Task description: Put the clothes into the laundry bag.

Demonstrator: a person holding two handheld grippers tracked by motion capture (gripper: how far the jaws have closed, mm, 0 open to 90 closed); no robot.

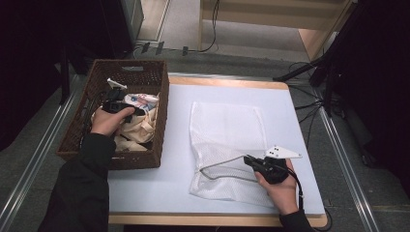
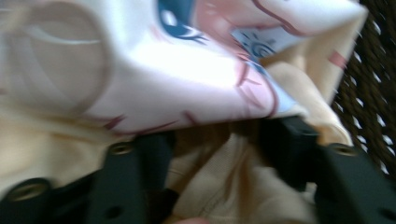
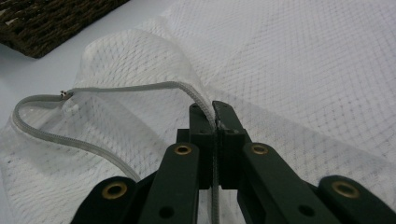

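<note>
Item 1, far left: woven basket (image 1: 87, 130), dark brown, stood on the left end of the desk (image 1: 164, 188), its left wall at the desk's left edge and its right wall beside the open white surface. Contents: a heap of cream cloth (image 1: 140, 130) with a printed piece in pink and blue on top. The left gripper (image 1: 116, 107) was down inside the basket, held from the near side. In the left gripper view its jaws stood apart over the printed cloth (image 2: 196, 70), with cream folds lying between them; no pad was seen pressing on the cloth.

Item 2, middle: a bare strip of desk lay between the basket and the mesh bag, and another ran along the near edge.

Item 3, right of middle: white mesh laundry bag (image 1: 225, 140), flat on the desk, well apart from the basket. Its zipper edge (image 3: 116, 88) curved up in a loop, the mouth held partly open.

Item 4, right: right gripper (image 1: 254, 162), at the bag's near right part, jaws together and clamped on the zipper edge. A bare margin ran beyond it to the desk's right edge.
</note>
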